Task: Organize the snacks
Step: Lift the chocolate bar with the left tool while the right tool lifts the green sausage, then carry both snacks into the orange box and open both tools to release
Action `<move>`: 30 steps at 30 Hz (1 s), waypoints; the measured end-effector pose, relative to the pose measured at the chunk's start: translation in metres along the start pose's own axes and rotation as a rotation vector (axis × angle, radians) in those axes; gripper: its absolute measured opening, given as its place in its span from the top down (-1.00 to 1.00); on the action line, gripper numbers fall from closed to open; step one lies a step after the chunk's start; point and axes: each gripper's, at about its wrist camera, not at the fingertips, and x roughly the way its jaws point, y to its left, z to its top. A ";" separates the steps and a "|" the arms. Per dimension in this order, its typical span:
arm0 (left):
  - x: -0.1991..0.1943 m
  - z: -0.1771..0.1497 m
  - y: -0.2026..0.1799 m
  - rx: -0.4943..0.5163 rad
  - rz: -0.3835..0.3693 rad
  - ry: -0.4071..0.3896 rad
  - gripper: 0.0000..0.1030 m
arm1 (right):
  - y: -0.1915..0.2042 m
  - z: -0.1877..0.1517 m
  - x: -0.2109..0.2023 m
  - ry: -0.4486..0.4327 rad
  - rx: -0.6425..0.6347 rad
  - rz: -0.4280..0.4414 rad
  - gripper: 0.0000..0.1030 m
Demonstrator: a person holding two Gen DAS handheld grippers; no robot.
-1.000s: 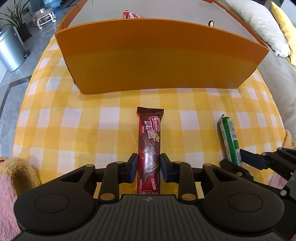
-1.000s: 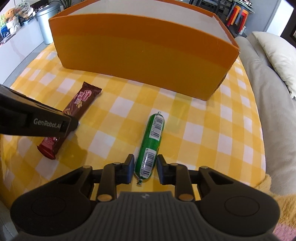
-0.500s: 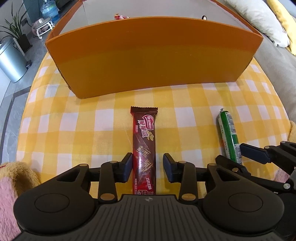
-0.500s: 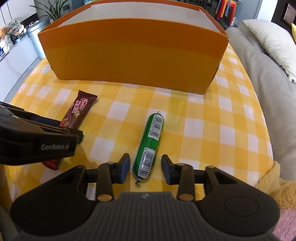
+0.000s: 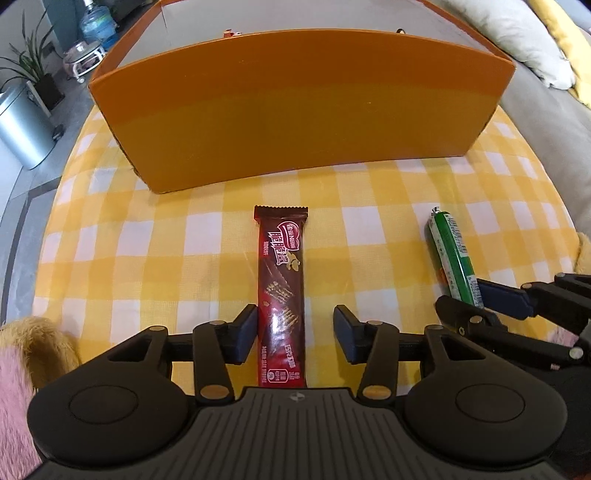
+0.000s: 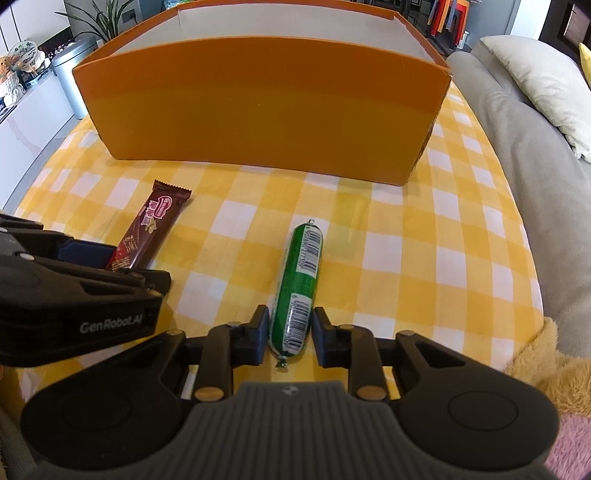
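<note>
Both snacks lie on the checked cloth point(image 5: 147, 240) before the orange box point(image 5: 295, 103): your left gripper point(image 5: 295, 334) is opening around the chocolate bar point(image 5: 282, 291), your right gripper point(image 6: 289, 338) pinches the green sausage point(image 6: 299, 288), neither boxed yet.

The orange box point(image 5: 303, 107) is hiding most of its own inside behind its near wall; only a sliver of a red packet point(image 5: 231, 33) is peeking over the rim, too small to identify. The chocolate bar point(image 5: 281, 295) is losing its near end beneath the left gripper point(image 5: 294, 334) body.
</note>
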 end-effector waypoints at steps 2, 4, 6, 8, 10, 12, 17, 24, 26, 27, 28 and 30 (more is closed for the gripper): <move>0.000 -0.001 -0.002 0.022 -0.014 -0.008 0.24 | 0.000 0.000 0.000 -0.001 0.001 0.002 0.59; 0.000 -0.002 -0.005 0.038 -0.035 -0.022 0.47 | -0.002 0.000 0.000 -0.002 0.008 0.007 0.60; 0.001 -0.002 -0.003 0.044 -0.036 -0.029 0.51 | -0.005 0.000 0.000 -0.003 0.018 0.016 0.60; 0.000 -0.003 -0.001 0.040 -0.044 -0.033 0.51 | -0.007 -0.001 -0.001 -0.005 0.026 0.026 0.61; -0.001 -0.002 0.002 0.032 -0.051 -0.040 0.51 | -0.009 -0.001 -0.001 -0.006 0.028 0.035 0.61; -0.003 -0.003 0.004 0.023 -0.059 -0.056 0.51 | -0.013 -0.001 -0.001 -0.006 0.045 0.050 0.62; -0.018 -0.002 0.007 0.006 -0.070 -0.105 0.51 | -0.019 -0.002 -0.006 -0.019 0.084 0.081 0.63; -0.037 0.002 0.009 -0.021 -0.102 -0.145 0.51 | -0.025 0.001 -0.027 -0.090 0.116 0.112 0.64; -0.041 0.004 0.010 -0.030 -0.112 -0.151 0.51 | -0.027 0.003 -0.033 -0.111 0.138 0.120 0.64; -0.042 0.004 0.010 -0.032 -0.116 -0.153 0.51 | -0.027 0.003 -0.036 -0.122 0.137 0.118 0.65; -0.045 0.005 0.010 -0.036 -0.123 -0.155 0.51 | -0.026 0.004 -0.040 -0.137 0.131 0.113 0.65; -0.051 0.005 0.009 -0.035 -0.132 -0.165 0.51 | -0.025 0.005 -0.046 -0.158 0.125 0.106 0.65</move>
